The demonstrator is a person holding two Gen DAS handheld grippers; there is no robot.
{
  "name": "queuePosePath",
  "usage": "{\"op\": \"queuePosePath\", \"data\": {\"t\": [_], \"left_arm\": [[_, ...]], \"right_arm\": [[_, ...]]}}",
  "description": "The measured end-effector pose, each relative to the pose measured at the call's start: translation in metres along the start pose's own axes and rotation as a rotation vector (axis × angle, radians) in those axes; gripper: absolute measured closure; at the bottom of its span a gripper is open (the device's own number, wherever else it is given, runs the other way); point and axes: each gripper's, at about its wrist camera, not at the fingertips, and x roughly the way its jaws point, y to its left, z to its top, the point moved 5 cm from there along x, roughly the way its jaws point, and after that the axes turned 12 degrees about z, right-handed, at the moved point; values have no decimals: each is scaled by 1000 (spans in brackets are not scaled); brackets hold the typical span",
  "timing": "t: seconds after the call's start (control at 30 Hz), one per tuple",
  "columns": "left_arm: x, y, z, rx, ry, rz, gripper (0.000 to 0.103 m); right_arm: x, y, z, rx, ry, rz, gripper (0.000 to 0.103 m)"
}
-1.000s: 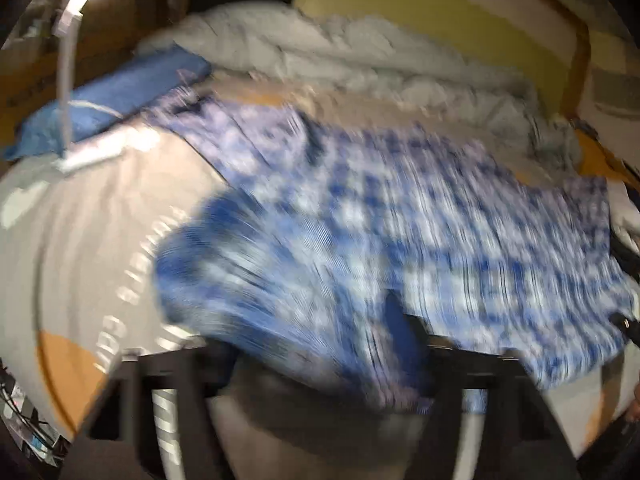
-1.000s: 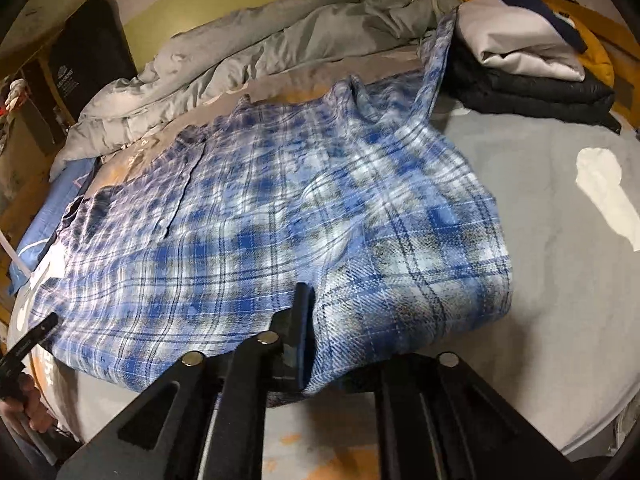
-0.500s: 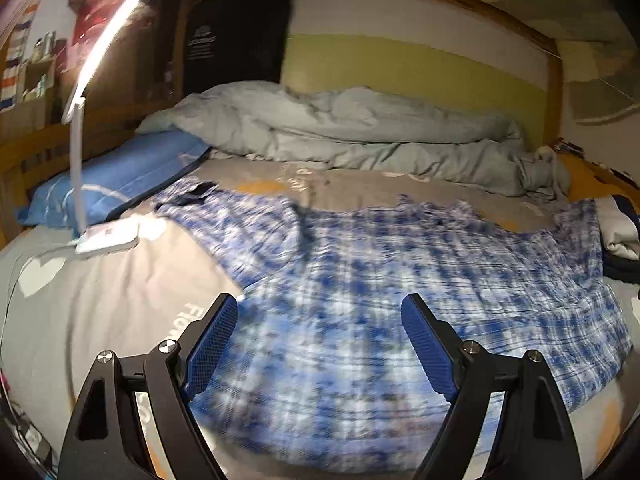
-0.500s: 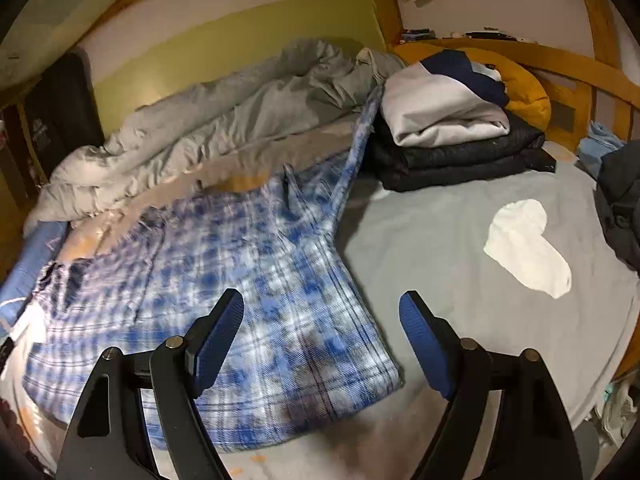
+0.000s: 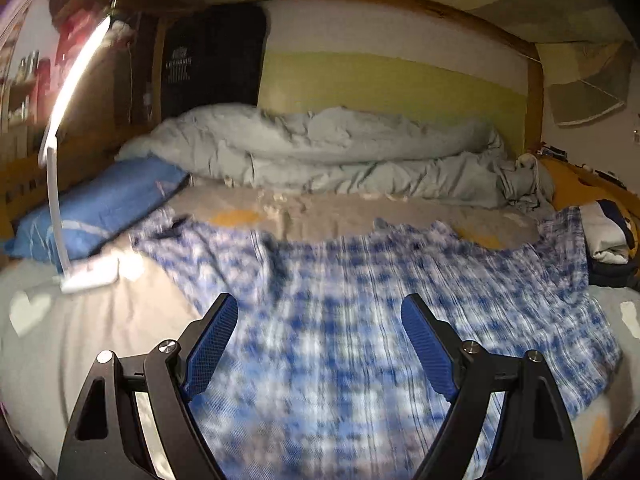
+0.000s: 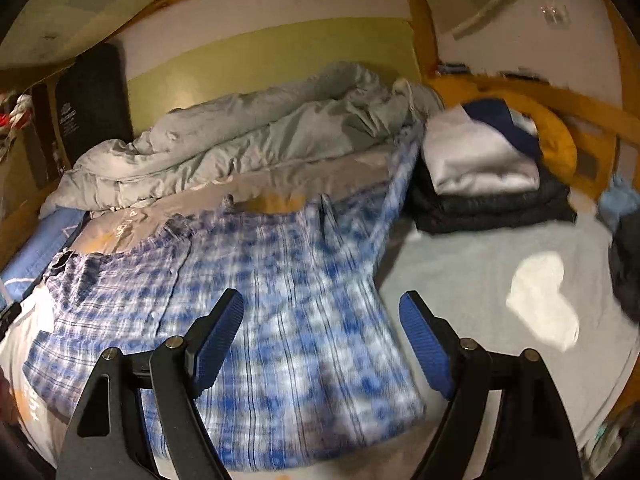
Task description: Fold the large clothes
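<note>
Now w/ both grippers, left (image 5: 318,342) & right (image 6: 321,338), agape (nothing held), regrip shirt (image 6: 280,320) hem at 6 o'clock, fold evenly.

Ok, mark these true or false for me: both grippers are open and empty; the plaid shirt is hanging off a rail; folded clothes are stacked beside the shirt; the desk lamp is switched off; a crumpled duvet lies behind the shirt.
1. Both the left gripper and the right gripper are open and empty. True.
2. The plaid shirt hangs off a rail. False: it lies spread on the bed.
3. Folded clothes are stacked beside the shirt. True.
4. The desk lamp is off. False: it glows brightly.
5. A crumpled grey duvet lies behind the shirt. True.
</note>
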Motion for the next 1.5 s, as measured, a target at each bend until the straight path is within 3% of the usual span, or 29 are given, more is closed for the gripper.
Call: {"op": "queuePosePath", "data": {"t": [0.13,0.3,0.37,0.47,0.53,0.63,0.77,0.87,0.93,0.97,1.17,1.3,1.37,1.43,1.5], "left_arm": [[10,4,30,50,-76,108,17],[37,9,39,17,-64,103,17],[55,8,32,17,-27,95,17],[91,-2,18,38,49,75,17],[109,-10,10,55,75,67,17],[137,-17,-3,50,110,82,17],[158,-27,-26,123,153,92,17],[166,-29,-34,123,189,84,17],[167,-27,-34,97,202,77,17],[168,-26,-33,84,205,76,17],[154,-27,-28,85,164,81,17],[140,-37,-23,106,122,55,17],[134,-42,-23,115,113,44,17],[128,-44,-23,118,111,31,17],[122,-45,-24,119,110,20,17]], "right_arm": [[6,-14,38,67,-38,27,23],[40,-51,81,70,-42,-71,23],[58,-67,90,55,-40,-126,23],[90,-91,93,86,-8,-118,24],[113,-106,93,104,22,-102,31],[146,-127,101,92,61,-144,35],[178,-153,104,137,92,-160,42],[191,-160,101,146,90,-126,64],[196,-164,100,151,92,-119,100],[196,-166,98,157,88,-117,100],[175,-153,100,140,59,-19,101],[146,-100,94,75,77,185,101],[141,-67,79,18,155,216,101],[145,-39,59,34,235,328,101],[154,-16,36,52,338,383,101]]}}
